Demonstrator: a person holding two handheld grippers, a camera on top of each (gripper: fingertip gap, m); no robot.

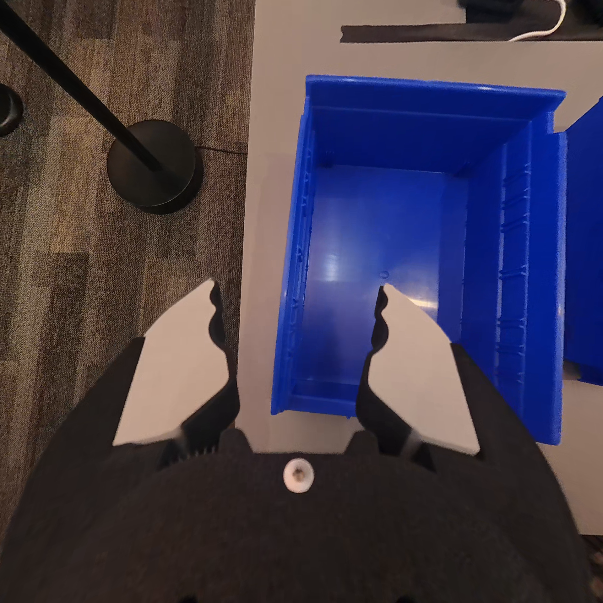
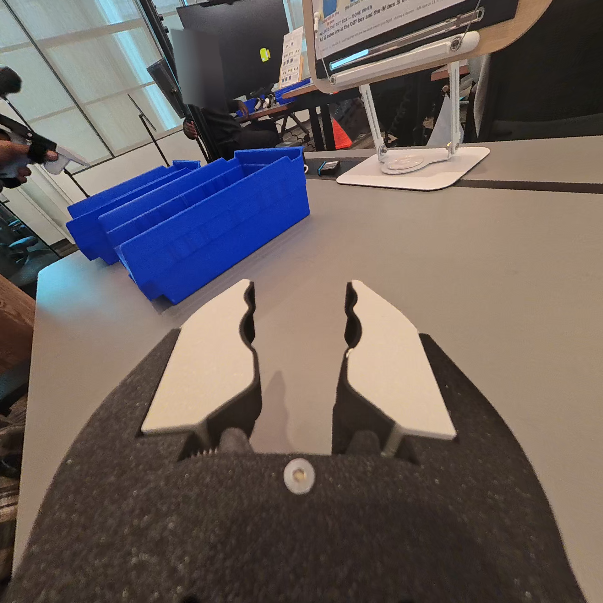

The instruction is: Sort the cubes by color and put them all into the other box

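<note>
Left wrist view: the left gripper (image 1: 298, 287) hangs open over an empty blue box (image 1: 421, 248) on the grey table (image 1: 277, 52).

Right wrist view: the right gripper (image 2: 299, 288) rests open, holding nothing; two blue boxes (image 2: 208, 235) sit far left. No cubes show; likely light, stiff, best pinched on flat opposite faces.

Second blue box (image 1: 587, 248) cut by right edge; contents hidden.

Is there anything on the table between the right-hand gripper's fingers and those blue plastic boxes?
No. In the right wrist view, only bare grey tabletop lies between the right gripper and the nearest blue plastic box.
</note>
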